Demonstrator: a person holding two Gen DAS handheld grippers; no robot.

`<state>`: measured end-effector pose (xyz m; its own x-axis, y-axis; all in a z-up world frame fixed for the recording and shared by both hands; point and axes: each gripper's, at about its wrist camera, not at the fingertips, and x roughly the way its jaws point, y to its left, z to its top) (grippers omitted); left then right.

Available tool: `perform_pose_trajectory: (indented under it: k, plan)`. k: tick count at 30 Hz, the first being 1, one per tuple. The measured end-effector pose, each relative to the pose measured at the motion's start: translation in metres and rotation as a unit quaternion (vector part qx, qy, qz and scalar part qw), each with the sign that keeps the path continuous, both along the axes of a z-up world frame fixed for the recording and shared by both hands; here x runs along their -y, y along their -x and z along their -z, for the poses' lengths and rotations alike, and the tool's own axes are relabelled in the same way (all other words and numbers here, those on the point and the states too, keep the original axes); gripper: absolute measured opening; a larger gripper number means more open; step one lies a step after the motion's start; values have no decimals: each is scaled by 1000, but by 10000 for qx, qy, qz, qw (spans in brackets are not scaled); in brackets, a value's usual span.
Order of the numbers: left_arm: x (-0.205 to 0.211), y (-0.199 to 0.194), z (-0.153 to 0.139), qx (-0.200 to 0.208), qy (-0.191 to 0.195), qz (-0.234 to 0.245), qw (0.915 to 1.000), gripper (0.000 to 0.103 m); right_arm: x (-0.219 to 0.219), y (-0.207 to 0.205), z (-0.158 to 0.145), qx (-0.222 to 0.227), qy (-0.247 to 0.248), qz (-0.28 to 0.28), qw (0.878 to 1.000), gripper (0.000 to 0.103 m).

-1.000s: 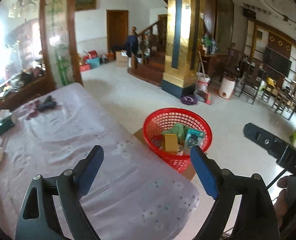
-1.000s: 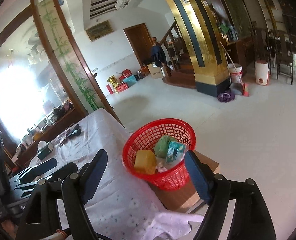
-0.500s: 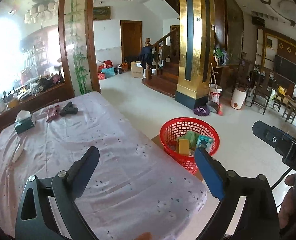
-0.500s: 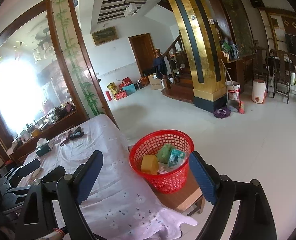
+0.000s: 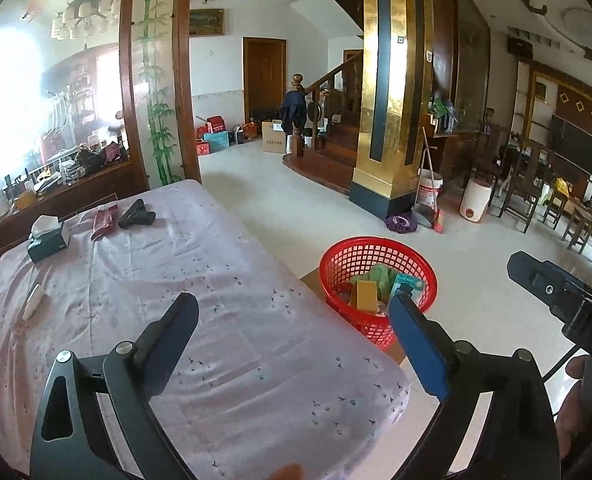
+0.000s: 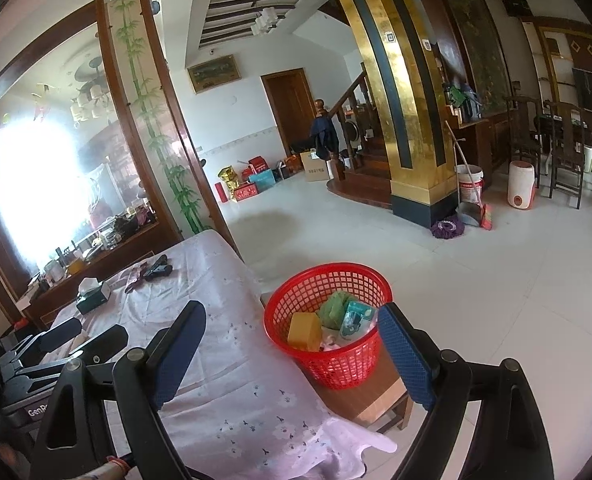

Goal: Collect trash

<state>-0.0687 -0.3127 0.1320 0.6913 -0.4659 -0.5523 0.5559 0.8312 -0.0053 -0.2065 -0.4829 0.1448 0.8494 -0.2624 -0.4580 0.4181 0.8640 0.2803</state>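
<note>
A red mesh basket [image 5: 375, 254] stands on a low wooden stool right of the table; it also shows in the right wrist view [image 6: 327, 284]. It holds a yellow block [image 6: 304, 331], a green bag [image 6: 333, 309] and a teal packet [image 6: 356, 317]. My left gripper [image 5: 294, 326] is open and empty above the table's near end. My right gripper [image 6: 292, 334] is open and empty, held back from the basket. On the table's far end lie a red wrapper [image 5: 104, 221] and a small white object [image 5: 32, 301].
The table [image 5: 224, 320] has a lilac cloth. A tissue box [image 5: 48, 238] and a black object [image 5: 136, 215] sit at its far end. A gold pillar [image 5: 391, 92], bucket, broom and chairs stand beyond the tiled floor.
Both grippers have pulled back and risen from the basket, which now looks smaller and farther. More of the table's far end has come into view.
</note>
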Motion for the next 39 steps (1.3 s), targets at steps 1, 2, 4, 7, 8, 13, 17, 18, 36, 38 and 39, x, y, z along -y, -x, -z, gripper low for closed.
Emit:
perform_pose_trajectory:
  k: [1,2,4,7,8,13,17,18,36,38,39]
  plan:
    - [1,0,0,14,0,6,10000,95,0,0,0,-26,14,27,10000,91]
    - [3,1,0,18,-20,10,10000,95,1,0,1,-47,24,68,10000,91]
    - [2,1,-1,27,-23,-2,10000,95,4,0,2,-74,-10,138,9999,91]
    - [4,2,-1,-26,-21,-5,10000,95,9,3,3,-79,-77,196,9997,91]
    - [3,2,-1,-27,-17,-8,10000,95,10,4,3,-82,-100,194,9997,91]
    - [4,1,0,25,-84,29,10000,95,13,4,7,-117,-132,294,9994,91]
    - [7,0,-1,59,-91,18,9999,95,11,1,11,-146,-86,366,9992,94]
    - [6,0,-1,70,-67,-13,10000,95,11,0,11,-167,-110,340,9992,96]
    - [6,-6,5,-75,-96,-46,9999,95,6,-10,17,-481,27,91,9988,103]
    - [6,-6,6,-85,-96,-38,9999,95,4,-12,18,-533,41,37,9986,103]
    - [6,-5,6,-84,-83,-47,9999,95,2,-12,19,-538,69,45,9985,103]
